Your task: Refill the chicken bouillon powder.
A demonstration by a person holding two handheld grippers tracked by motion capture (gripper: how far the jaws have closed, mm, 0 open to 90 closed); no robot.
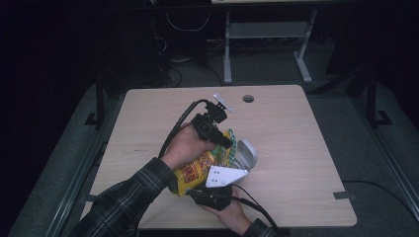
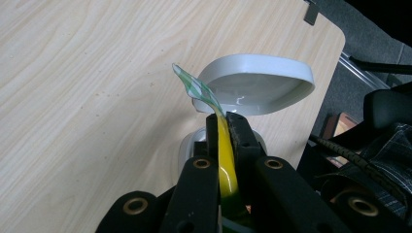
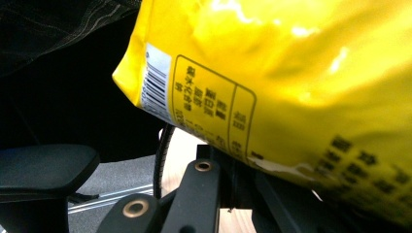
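Where barcode shows, yellow bag (image 3: 291, 73), unreadable print.

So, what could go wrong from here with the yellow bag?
The left gripper pinches only the thin top edge of the yellow bag, so it may tear or slip. The white container stands open just past that edge, so a jerk might knock it. The right gripper grips the bag's lower end.

The desk (image 2: 87, 97) is pale wood grain, smooth and matt. The bag (image 3: 301, 73) is glossy yellow plastic film, crinkled and shiny. The bowl (image 2: 257, 82) right of it looks like smooth, glossy grey plastic. The sleeve (image 1: 123, 197) is checked cloth.
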